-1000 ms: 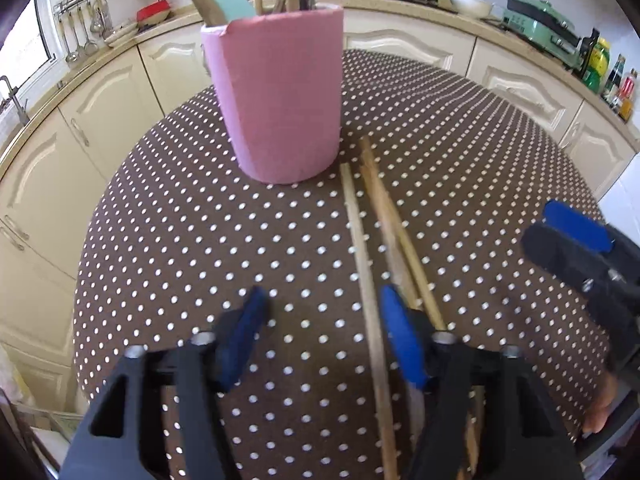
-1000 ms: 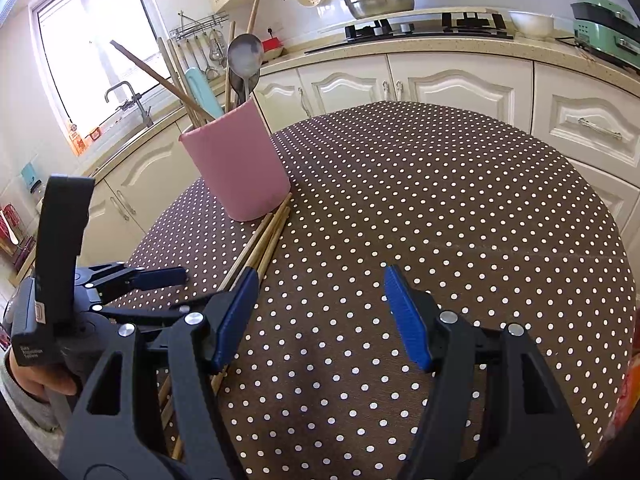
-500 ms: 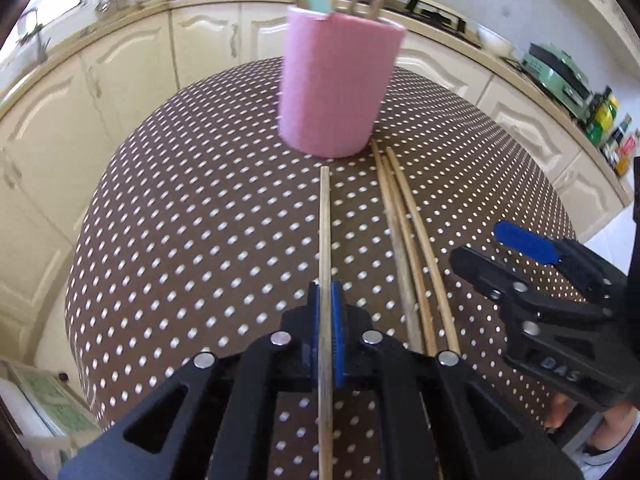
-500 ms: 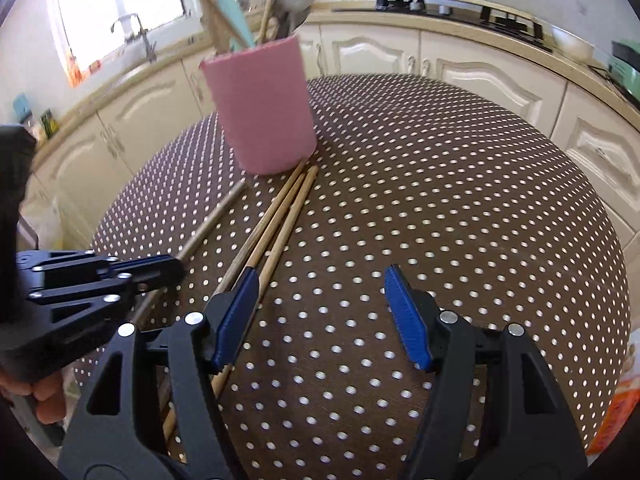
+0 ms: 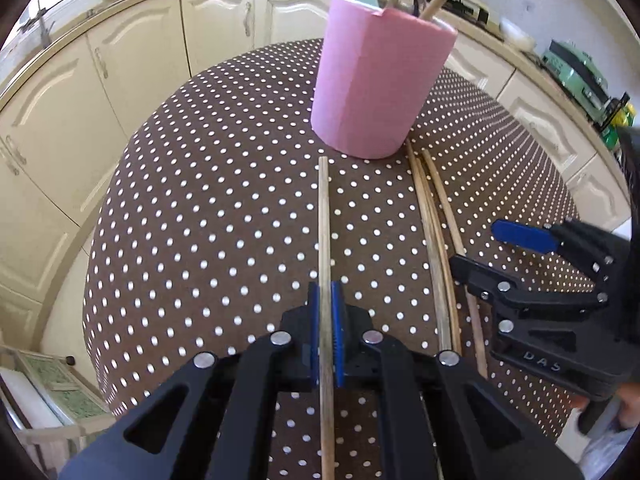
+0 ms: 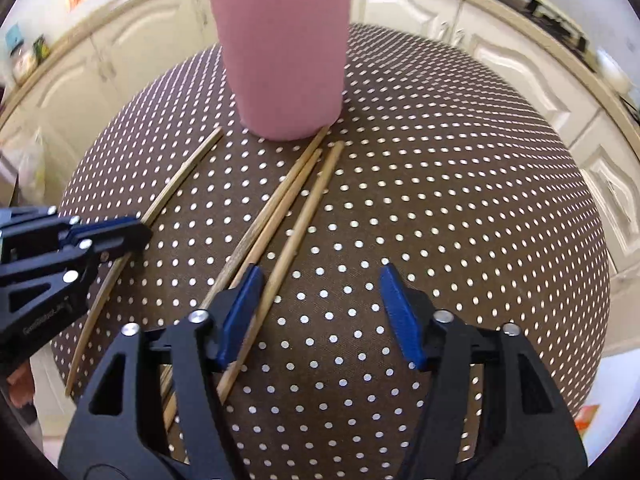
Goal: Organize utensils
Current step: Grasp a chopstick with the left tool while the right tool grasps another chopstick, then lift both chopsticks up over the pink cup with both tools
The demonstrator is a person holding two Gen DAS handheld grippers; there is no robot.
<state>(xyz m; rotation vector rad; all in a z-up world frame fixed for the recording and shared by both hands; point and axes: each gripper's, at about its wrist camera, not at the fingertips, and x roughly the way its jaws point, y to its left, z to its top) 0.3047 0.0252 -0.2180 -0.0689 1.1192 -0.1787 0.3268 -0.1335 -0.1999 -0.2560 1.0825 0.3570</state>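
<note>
The left gripper [image 5: 327,320], open a second ago, now clamps one thin wooden chopstick [image 5: 324,216] pointing to 12 o'clock at the pink cylindrical holder [image 5: 376,80], ready for lifting; the right gripper [image 6: 320,312] hovers wide open, empty, over three more chopsticks [image 6: 288,196].

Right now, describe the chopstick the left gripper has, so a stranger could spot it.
Find the pink holder on the dotted tablecloth. Three chopsticks lie bunched at its base; the held chopstick lies alone, off to their side. Only it runs between the left gripper fingers.
</note>
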